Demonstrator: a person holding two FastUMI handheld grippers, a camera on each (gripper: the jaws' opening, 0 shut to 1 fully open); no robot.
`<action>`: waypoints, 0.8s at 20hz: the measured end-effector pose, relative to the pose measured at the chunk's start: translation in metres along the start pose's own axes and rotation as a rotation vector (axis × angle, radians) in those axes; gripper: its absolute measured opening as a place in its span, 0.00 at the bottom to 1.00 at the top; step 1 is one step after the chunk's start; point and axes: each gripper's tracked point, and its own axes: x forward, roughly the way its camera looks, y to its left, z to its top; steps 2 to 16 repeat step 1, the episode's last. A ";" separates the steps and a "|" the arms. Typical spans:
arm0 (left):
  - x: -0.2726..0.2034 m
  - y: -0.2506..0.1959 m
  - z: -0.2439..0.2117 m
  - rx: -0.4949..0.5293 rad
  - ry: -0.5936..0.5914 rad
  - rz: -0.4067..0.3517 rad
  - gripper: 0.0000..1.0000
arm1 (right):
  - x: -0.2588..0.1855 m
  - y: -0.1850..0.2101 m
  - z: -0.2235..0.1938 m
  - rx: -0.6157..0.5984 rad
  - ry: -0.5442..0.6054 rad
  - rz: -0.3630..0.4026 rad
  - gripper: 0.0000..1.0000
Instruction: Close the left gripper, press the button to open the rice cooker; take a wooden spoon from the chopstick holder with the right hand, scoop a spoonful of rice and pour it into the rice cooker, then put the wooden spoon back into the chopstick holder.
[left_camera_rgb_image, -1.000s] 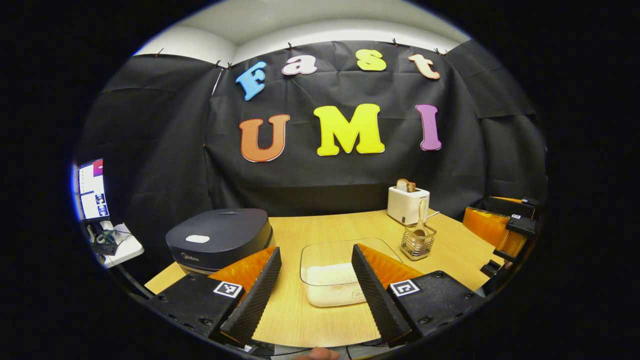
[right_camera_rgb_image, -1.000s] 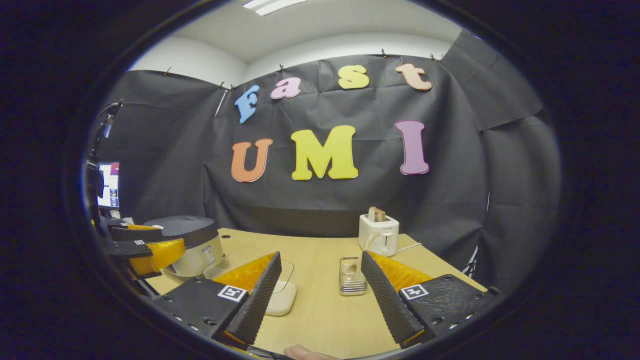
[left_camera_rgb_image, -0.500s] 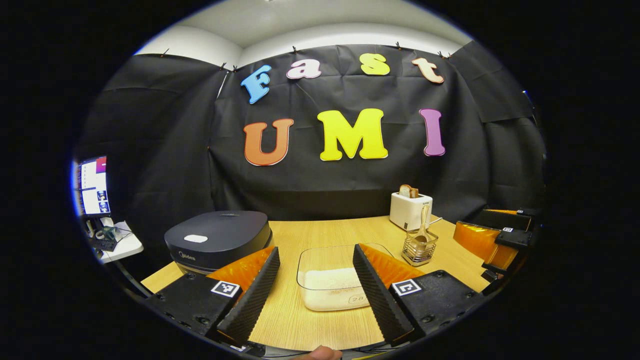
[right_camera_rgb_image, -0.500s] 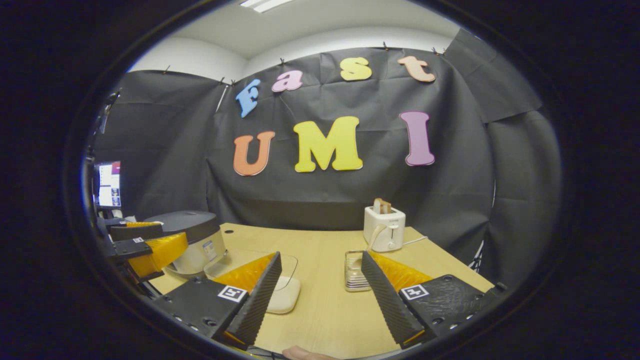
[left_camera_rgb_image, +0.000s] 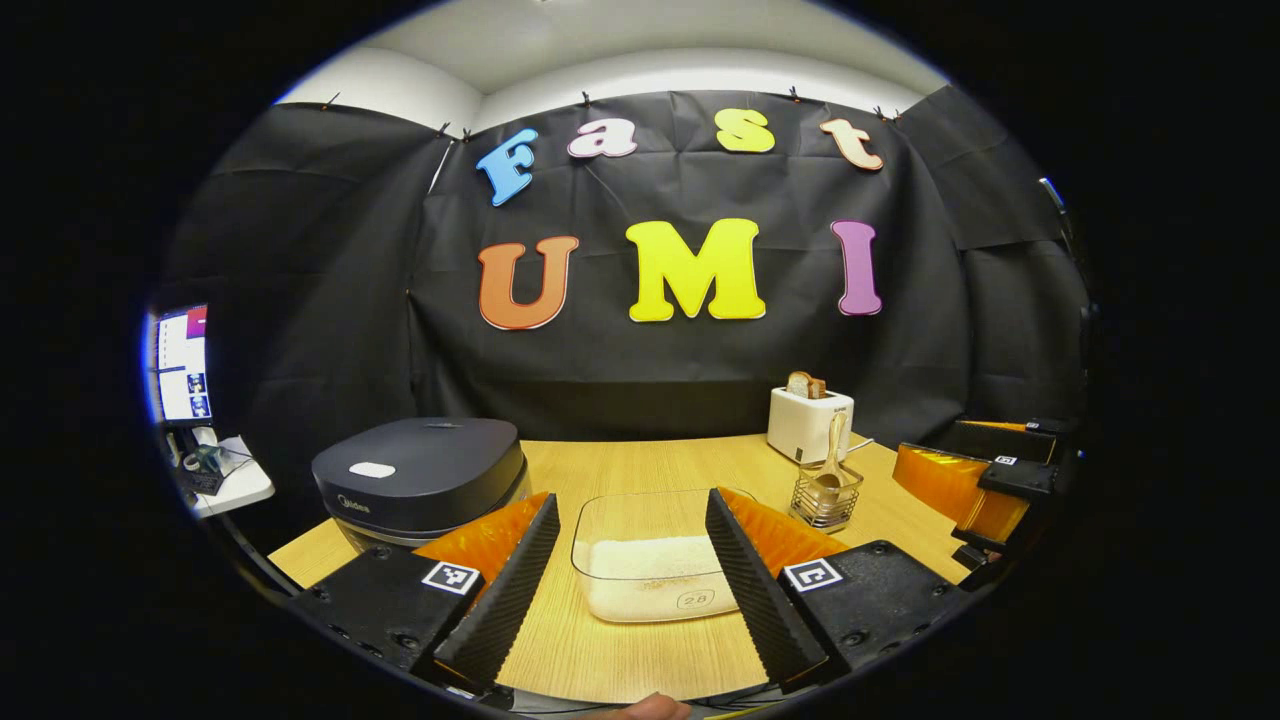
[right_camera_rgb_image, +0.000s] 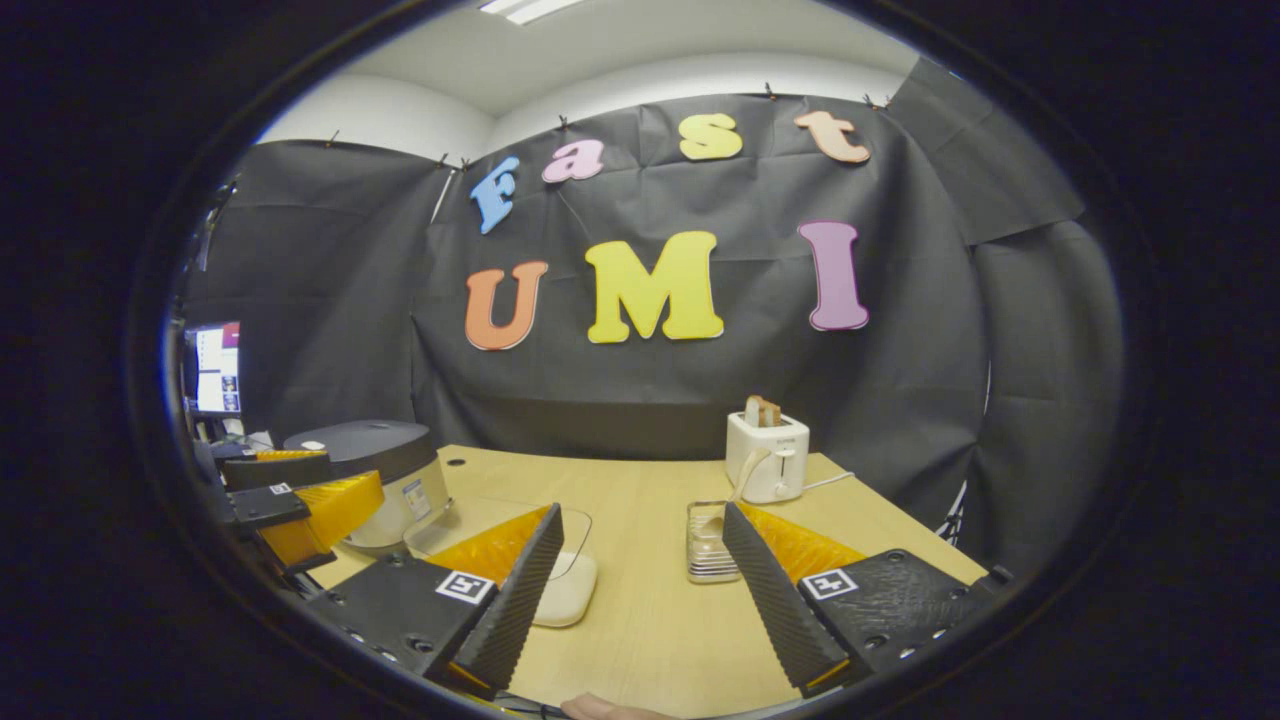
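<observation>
The dark rice cooker stands shut on the table's left, its pale button on the lid. A clear container of rice lies between the fingers of my left gripper, which is open and above the table's near edge. A wire chopstick holder with a wooden spoon upright in it stands to the right. In the right gripper view, my right gripper is open and empty, with the chopstick holder just ahead, the rice container at left and the rice cooker farther left.
A white toaster with bread in it stands at the back right of the wooden table. A monitor and a small white side table lie off to the left. The black cloth wall closes the back.
My left gripper has drifted slightly right and back, so the cooker and rice container shifted left in its view. My right gripper rose a little. Both stay open.
</observation>
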 end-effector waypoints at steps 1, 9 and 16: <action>0.001 0.000 -0.002 -0.001 0.004 0.002 0.94 | 0.001 -0.004 0.002 0.003 -0.002 -0.009 0.91; 0.001 0.000 -0.002 -0.001 0.004 0.002 0.94 | 0.001 -0.004 0.002 0.003 -0.002 -0.009 0.91; 0.001 0.000 -0.002 -0.001 0.004 0.002 0.94 | 0.001 -0.004 0.002 0.003 -0.002 -0.009 0.91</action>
